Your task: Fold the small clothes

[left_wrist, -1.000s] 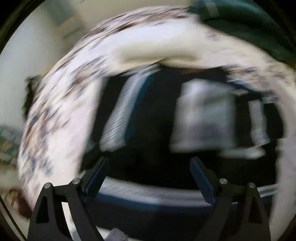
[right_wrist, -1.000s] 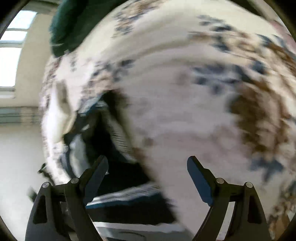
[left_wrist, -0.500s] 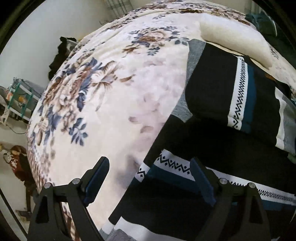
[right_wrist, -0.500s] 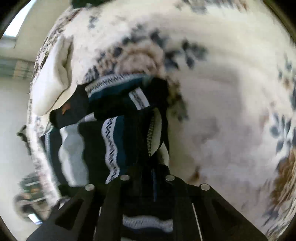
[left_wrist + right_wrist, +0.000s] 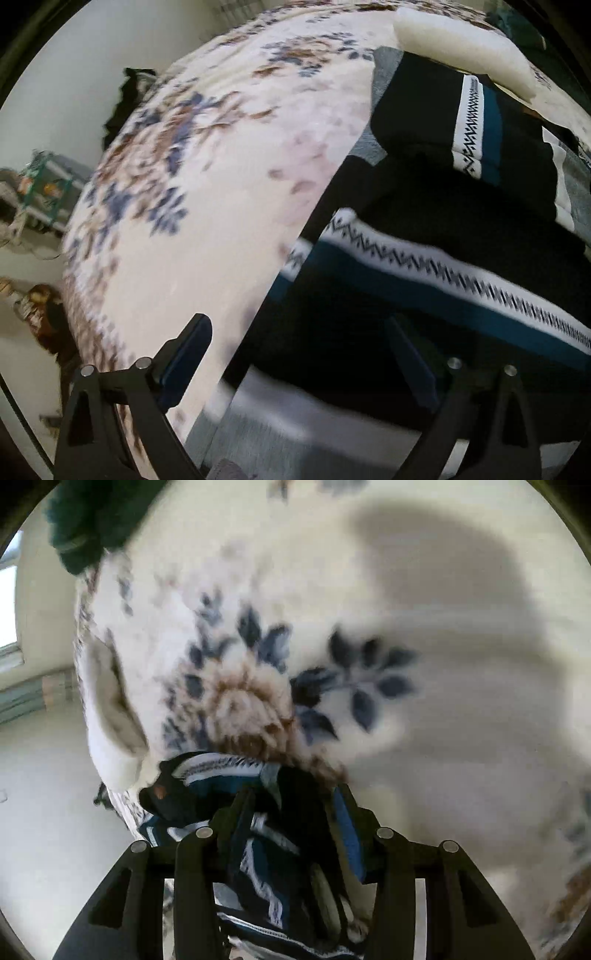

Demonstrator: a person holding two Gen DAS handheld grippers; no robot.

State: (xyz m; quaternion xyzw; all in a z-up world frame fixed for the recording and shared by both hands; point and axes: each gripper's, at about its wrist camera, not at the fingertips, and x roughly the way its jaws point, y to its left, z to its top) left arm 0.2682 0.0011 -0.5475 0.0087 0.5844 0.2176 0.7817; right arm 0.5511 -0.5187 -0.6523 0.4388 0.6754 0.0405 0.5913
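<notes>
Black patterned sweater [image 5: 424, 229] lengthwise across blanket [image 5: 221, 184] — left gripper [image 5: 299, 354] spread, right gripper [image 5: 295, 812] loosening, cloth between.

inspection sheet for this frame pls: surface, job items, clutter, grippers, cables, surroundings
Surface: floral blanket, cream with blue and brown flowers, covering a bed.
Job's things: dark patterned sweater with white zigzag and teal bands, partly folded on the blanket.
Clutter: cream pillow beyond the sweater; dark green cloth at the far edge.
Grippers: left gripper open, straddling the sweater's edge, not pinching it. Right gripper has bunched sweater cloth between its fingers; its jaws have just been opening, and blur hides whether the pads press.
Cables: nothing seen.
Surroundings: white wall, green rack beside the bed, window.
</notes>
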